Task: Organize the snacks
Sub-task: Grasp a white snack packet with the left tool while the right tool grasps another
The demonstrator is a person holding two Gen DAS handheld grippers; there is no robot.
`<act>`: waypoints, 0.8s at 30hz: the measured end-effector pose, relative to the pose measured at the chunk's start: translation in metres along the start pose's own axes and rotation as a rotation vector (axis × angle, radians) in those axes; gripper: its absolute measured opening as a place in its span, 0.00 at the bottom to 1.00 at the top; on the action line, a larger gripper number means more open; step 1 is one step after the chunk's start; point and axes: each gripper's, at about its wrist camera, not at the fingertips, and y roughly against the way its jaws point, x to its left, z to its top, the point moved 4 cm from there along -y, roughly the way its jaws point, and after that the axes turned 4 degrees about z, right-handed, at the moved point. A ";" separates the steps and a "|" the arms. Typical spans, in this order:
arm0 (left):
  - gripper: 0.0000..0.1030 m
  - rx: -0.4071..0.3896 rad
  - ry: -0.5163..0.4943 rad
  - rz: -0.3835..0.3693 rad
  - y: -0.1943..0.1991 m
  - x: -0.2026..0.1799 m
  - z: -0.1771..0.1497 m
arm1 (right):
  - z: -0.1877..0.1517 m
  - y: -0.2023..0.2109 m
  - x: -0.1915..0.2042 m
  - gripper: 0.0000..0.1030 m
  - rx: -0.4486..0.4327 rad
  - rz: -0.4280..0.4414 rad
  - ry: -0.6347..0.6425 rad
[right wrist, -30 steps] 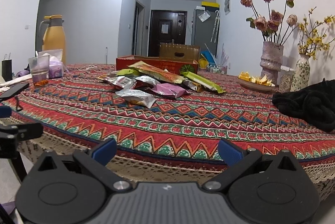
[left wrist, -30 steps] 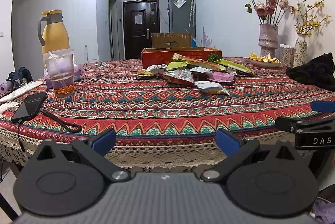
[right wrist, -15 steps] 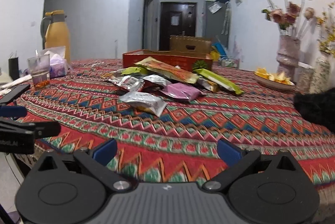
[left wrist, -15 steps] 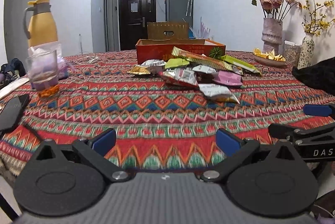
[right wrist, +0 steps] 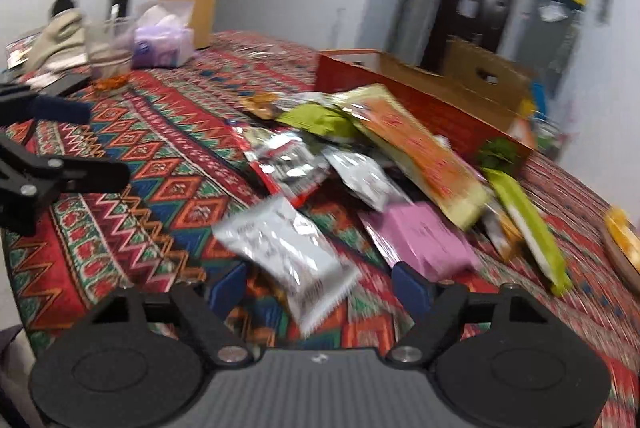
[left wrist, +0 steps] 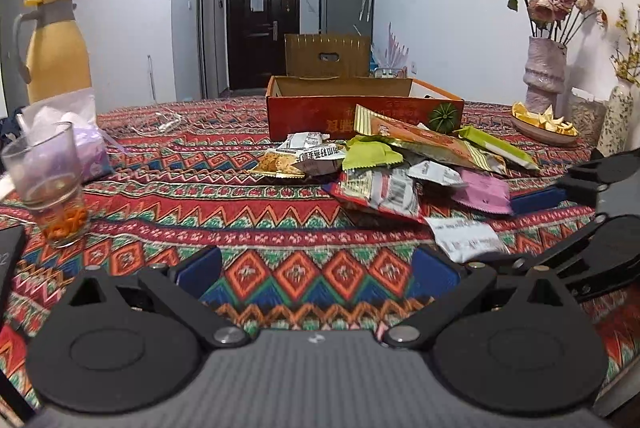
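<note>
A pile of snack packets [left wrist: 394,163] lies on the patterned tablecloth in front of an open red cardboard box [left wrist: 360,105]. It also shows in the right wrist view [right wrist: 360,155], with the box [right wrist: 420,95] behind. My left gripper [left wrist: 316,274] is open and empty over the cloth, short of the pile. My right gripper [right wrist: 320,286] is open, its jaws either side of a silver packet [right wrist: 288,252], above the packet's near end; it also shows in the left wrist view [left wrist: 592,195]. A pink packet [right wrist: 420,240] lies just right of it.
A glass of tea [left wrist: 46,183], a tissue pack [left wrist: 80,131] and a yellow thermos jug [left wrist: 52,47] stand at the left. A phone [left wrist: 8,260] lies at the near left edge. Flower vases [left wrist: 546,71] and a plate of chips [left wrist: 544,123] are at the right.
Both grippers have moved forward over the table toward the pile. The right gripper has tilted down and swung left, bringing the silver packet between its open jaws.
</note>
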 end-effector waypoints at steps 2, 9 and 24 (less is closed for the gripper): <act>1.00 0.013 0.010 -0.013 -0.010 0.001 0.007 | 0.008 -0.015 -0.002 0.75 0.021 0.073 0.024; 0.88 0.001 -0.034 -0.096 -0.028 -0.022 0.031 | 0.007 -0.018 -0.023 0.39 0.009 0.172 -0.083; 0.61 0.119 -0.343 -0.179 -0.138 -0.141 0.064 | -0.068 0.044 -0.132 0.40 -0.024 -0.166 -0.437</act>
